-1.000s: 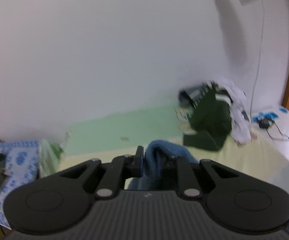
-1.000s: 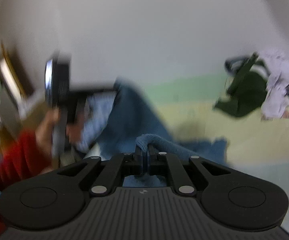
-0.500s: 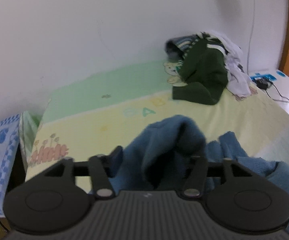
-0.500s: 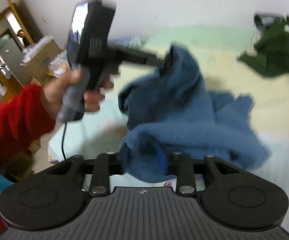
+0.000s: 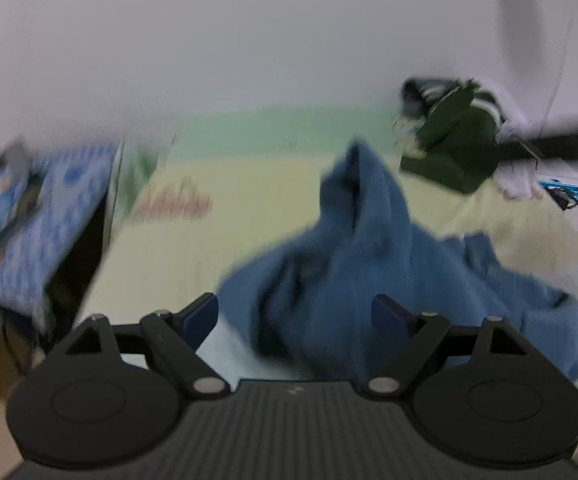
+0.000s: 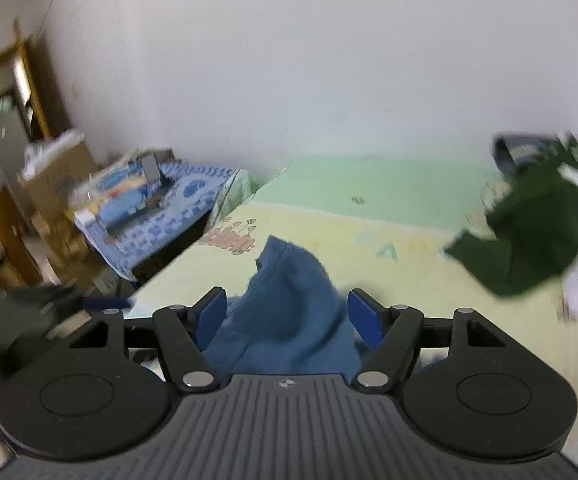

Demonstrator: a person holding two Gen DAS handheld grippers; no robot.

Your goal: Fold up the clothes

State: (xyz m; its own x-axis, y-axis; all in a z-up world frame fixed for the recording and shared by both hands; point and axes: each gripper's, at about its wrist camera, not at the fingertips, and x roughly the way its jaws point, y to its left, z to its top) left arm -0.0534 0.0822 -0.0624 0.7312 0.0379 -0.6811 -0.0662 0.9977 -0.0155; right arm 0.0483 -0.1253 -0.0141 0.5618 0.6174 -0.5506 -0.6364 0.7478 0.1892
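Note:
A blue fleece garment point(image 5: 373, 264) lies crumpled in a heap on the pale yellow and green bed sheet point(image 5: 249, 208). My left gripper point(image 5: 295, 316) is open, its jaws spread wide on either side of the heap's near part. The same garment point(image 6: 289, 312) rises in a peak between the spread jaws of my right gripper point(image 6: 287, 314), which is open too. Neither gripper pinches the cloth. Both views are blurred.
A pile of dark green and white clothes point(image 5: 457, 140) sits at the far right of the bed by the white wall; it also shows in the right wrist view point(image 6: 537, 236). A blue-patterned cloth over clutter point(image 6: 157, 216) stands left of the bed. A wooden frame point(image 6: 29, 92) is far left.
Both grippers were shut on the blue garment a second ago and have opened wide. The garment has dropped from them onto the bed in a heap.

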